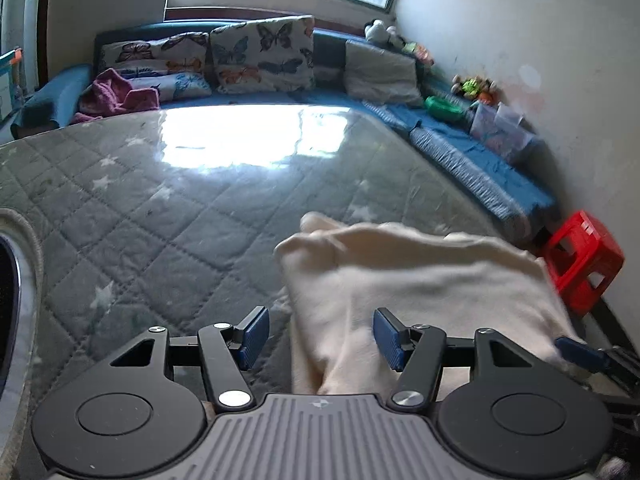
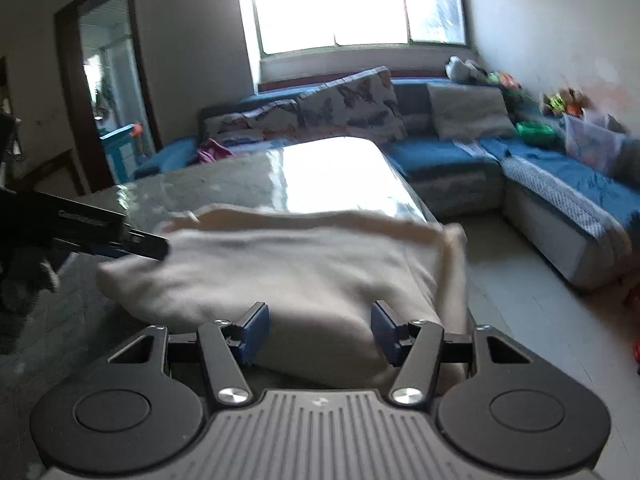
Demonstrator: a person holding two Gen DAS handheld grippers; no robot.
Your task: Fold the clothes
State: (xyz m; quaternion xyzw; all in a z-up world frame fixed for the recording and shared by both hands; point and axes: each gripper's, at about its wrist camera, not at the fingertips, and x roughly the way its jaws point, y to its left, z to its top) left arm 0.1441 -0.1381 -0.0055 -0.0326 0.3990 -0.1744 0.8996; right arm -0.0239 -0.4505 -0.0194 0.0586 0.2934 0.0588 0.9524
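The blue sofa [image 1: 472, 160] borders the far and right sides of the quilted counter [image 1: 140, 216]. The cream garment [image 2: 288, 268] lies folded at the counter's near right corner, its right edge overhanging. A red stool [image 1: 580, 260] stands beside that corner. The counter is open to the left. The left hand-held gripper [image 1: 320, 338] and the right hand-held gripper [image 2: 320, 334] stand half open over the cloth, pads clear.

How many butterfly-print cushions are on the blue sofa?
3. One upright butterfly cushion against the backrest under the window, one leaning cushion to its left, and one flat cushion below that, beside the pink cloth. More may be hidden.
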